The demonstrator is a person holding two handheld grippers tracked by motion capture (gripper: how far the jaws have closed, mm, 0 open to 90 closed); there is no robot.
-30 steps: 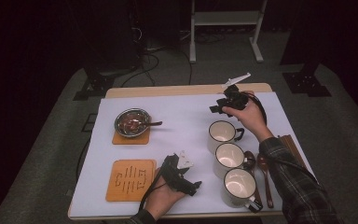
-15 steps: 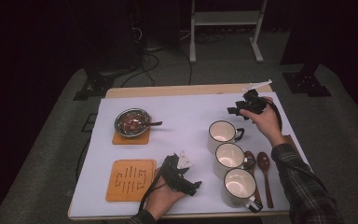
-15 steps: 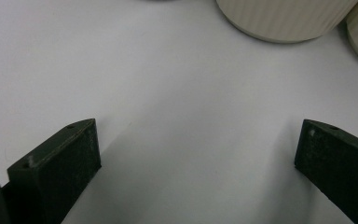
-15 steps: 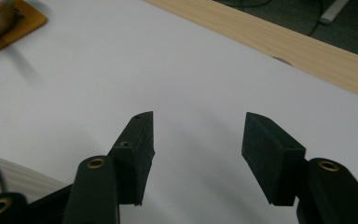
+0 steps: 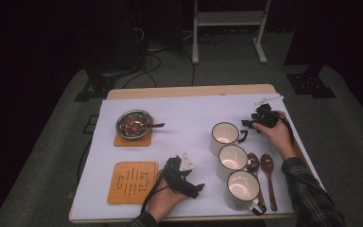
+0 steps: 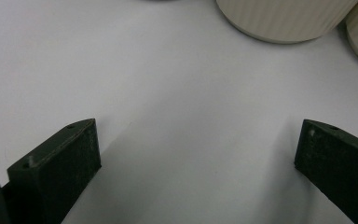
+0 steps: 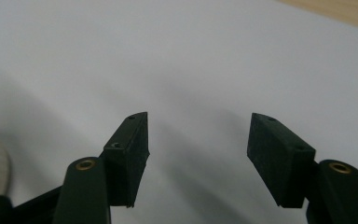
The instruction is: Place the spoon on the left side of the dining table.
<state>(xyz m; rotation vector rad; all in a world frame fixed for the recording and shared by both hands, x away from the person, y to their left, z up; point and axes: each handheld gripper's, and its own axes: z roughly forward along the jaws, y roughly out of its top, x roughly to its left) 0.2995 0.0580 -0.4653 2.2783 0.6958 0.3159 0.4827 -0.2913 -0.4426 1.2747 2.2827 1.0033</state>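
Black right gripper (image 5: 248, 124), jaws just opening and empty, beside the far cream mug (image 5: 225, 137).

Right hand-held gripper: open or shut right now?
Open. The right hand-held gripper has its black jaws apart, just been opening, nothing between them.

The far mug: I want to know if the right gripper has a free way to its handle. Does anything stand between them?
Nothing visible does. The right gripper is just beside the handle of the far mug, with only bare white table cover around. Its jaws have just been opening, with nothing between them. The spoons lie nearer the person.
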